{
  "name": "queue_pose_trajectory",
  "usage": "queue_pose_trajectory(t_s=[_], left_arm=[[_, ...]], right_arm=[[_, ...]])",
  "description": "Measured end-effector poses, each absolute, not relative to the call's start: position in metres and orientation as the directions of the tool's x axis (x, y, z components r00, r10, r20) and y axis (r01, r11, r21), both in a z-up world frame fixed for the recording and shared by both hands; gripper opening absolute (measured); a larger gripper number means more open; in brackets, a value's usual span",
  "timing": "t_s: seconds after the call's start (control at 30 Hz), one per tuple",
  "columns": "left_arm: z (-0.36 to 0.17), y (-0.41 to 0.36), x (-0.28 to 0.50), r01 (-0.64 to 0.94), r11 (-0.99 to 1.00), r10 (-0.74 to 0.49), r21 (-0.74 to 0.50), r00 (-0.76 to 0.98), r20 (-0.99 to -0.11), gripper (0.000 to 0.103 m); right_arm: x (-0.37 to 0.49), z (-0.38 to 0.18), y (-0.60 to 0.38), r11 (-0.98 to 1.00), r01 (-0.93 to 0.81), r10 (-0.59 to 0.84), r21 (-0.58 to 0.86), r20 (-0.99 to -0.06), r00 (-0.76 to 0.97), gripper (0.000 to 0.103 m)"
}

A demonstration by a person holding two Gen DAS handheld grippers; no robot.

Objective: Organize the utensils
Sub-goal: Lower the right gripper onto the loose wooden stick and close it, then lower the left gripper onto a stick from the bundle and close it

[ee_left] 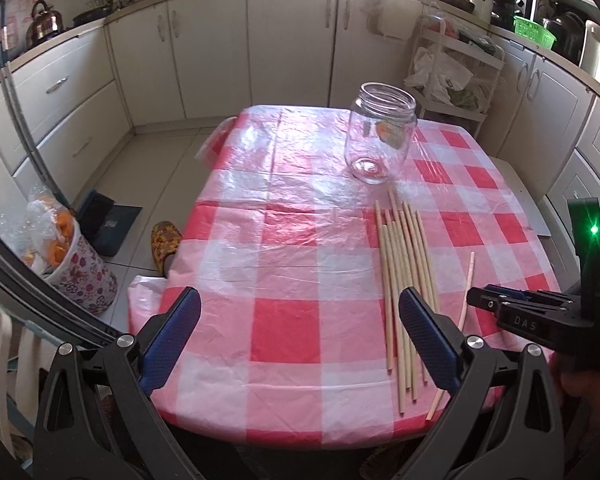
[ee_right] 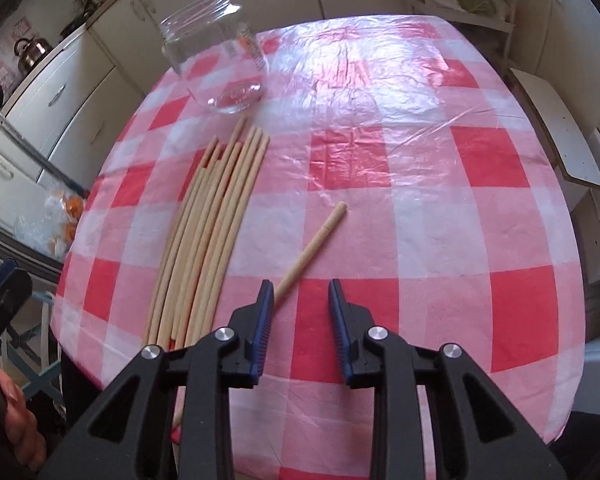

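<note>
Several wooden chopsticks lie side by side on the red and white checked tablecloth, also in the right wrist view. One single chopstick lies apart to their right, also in the left wrist view. An empty clear glass jar stands upright beyond the bundle, also in the right wrist view. My left gripper is open and empty above the near table edge, left of the bundle. My right gripper is open and empty, just right of the single chopstick's near end; it also shows in the left wrist view.
White kitchen cabinets surround the table. A flowered bin with bags and a slipper are on the floor at left. A wire rack with bags stands behind the table. A white bench is at right.
</note>
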State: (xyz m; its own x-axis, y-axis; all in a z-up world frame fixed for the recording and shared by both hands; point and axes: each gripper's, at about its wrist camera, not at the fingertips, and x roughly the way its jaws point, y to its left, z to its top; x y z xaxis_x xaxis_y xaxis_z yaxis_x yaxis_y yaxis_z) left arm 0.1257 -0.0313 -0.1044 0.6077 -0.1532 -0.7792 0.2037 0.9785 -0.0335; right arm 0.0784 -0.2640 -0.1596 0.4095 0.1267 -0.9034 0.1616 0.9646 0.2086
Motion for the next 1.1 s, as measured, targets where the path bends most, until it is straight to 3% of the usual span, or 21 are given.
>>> queue_pose_trajectory(t_s=[0.1, 0.17, 0.33, 0.73, 0.93, 1.1], left_arm=[[-0.108, -0.04, 0.133, 0.225, 0.974, -0.17, -0.038, 0.6, -0.782, 0.094], [-0.11, -0.044, 0.138, 0.239, 0.97, -0.182, -0.045, 0.592, -0.785, 0.088], [-0.12, -0.054, 0.154, 0.285, 0.955, -0.239, -0.086, 0.563, -0.791, 0.077], [-0.153, -0.094, 0.195, 0.345, 0.935, -0.252, -0.085, 0.475, -0.843, 0.05], [-0.166, -0.103, 0.209, 0.351, 0.936, -0.201, -0.034, 0.454, -0.868, 0.043], [-0.168, -0.109, 0.214, 0.353, 0.935, -0.207, -0.04, 0.451, -0.868, 0.043]], right_arm=[[0.09, -0.16, -0.249, 0.989, 0.094, 0.065, 0.116, -0.901, 0.428, 0.028], [0.101, -0.16, -0.242, 0.998, 0.007, 0.055, 0.065, -0.904, 0.424, 0.017], [0.129, -0.159, -0.249, 0.989, -0.14, 0.021, -0.04, -0.91, 0.413, 0.006], [0.136, -0.163, -0.272, 0.991, -0.111, 0.108, 0.071, -0.922, 0.373, 0.005], [0.133, -0.163, -0.272, 0.989, -0.11, 0.132, 0.097, -0.917, 0.376, 0.005], [0.132, -0.163, -0.274, 0.987, -0.109, 0.149, 0.116, -0.914, 0.379, 0.005]])
